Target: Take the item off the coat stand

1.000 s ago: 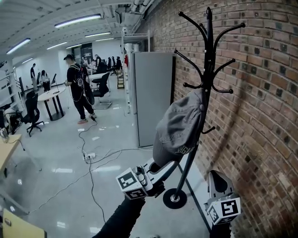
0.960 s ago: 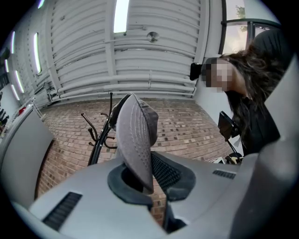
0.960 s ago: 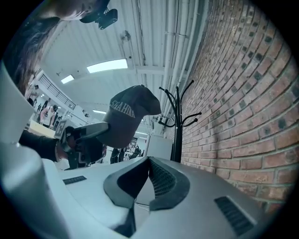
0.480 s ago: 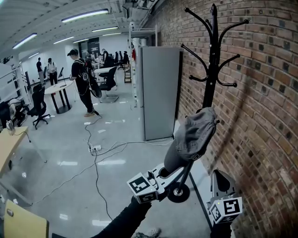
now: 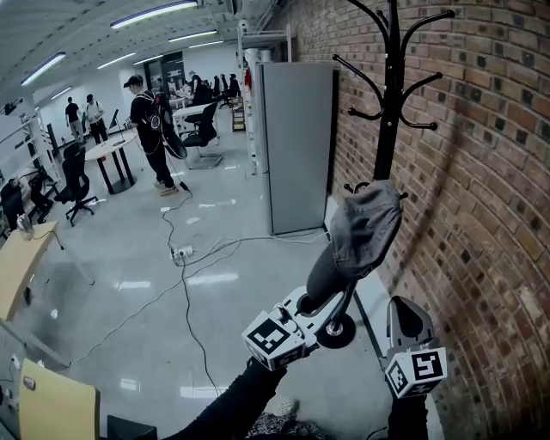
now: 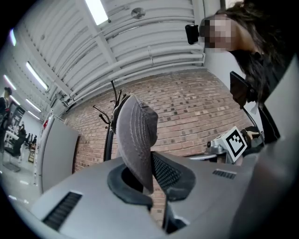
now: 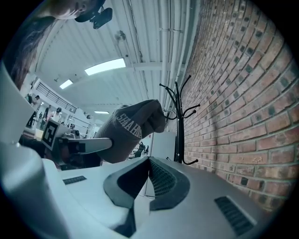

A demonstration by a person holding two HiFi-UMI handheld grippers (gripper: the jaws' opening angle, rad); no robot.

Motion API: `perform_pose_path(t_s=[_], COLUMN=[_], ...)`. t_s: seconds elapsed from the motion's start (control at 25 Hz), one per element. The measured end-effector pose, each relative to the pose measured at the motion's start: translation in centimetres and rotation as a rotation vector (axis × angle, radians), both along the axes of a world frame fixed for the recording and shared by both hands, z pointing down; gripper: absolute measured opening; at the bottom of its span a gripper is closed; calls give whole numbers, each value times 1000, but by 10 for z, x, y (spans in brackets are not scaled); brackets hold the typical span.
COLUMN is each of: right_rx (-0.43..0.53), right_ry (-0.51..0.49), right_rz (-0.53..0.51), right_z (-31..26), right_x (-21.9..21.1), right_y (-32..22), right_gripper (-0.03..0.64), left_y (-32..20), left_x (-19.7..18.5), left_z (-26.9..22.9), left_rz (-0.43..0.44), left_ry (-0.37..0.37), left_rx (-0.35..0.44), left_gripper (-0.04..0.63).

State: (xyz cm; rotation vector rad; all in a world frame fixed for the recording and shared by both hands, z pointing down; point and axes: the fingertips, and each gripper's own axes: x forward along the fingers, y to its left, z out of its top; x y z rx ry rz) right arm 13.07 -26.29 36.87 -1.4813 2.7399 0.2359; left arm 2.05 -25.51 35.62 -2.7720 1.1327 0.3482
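A brick wall runs along the right, with a tall grey cabinet against it. Cables and a power strip lie on the glossy pale floor. Strip lights line the ceiling. A round table, office chairs and people are at the far end.

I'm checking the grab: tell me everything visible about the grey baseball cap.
The grey fabric baseball cap has a row-stitched brim and pale lettering on its side. It stands crown up, its brim pinched in the shut left gripper, in front of the black coat stand, apparently clear of its hooks.
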Motion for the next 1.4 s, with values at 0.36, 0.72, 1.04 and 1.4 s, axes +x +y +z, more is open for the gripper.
perform_pose_path(t_s=[0.36,0.72,1.04,1.4], right_rx=[10,-6,-15,-26], right_ry=[14,21,14,15], right_rz=[10,75,96,119], right_z=[0,5,9,14], right_x=[-18,-44,-72,-97], right_y=[12,36,68,110], right_gripper=[9,9,9,9], left_y=[1,19,55,94], left_x=[-7,-50,-69,-103], left_z=[9,13,23,28], left_rz=[-148,-199,-170,-160], left_ry=[-90,-90,-105,-65], left_rx=[-11,-57,-76,-101], left_gripper=[25,25,25,23])
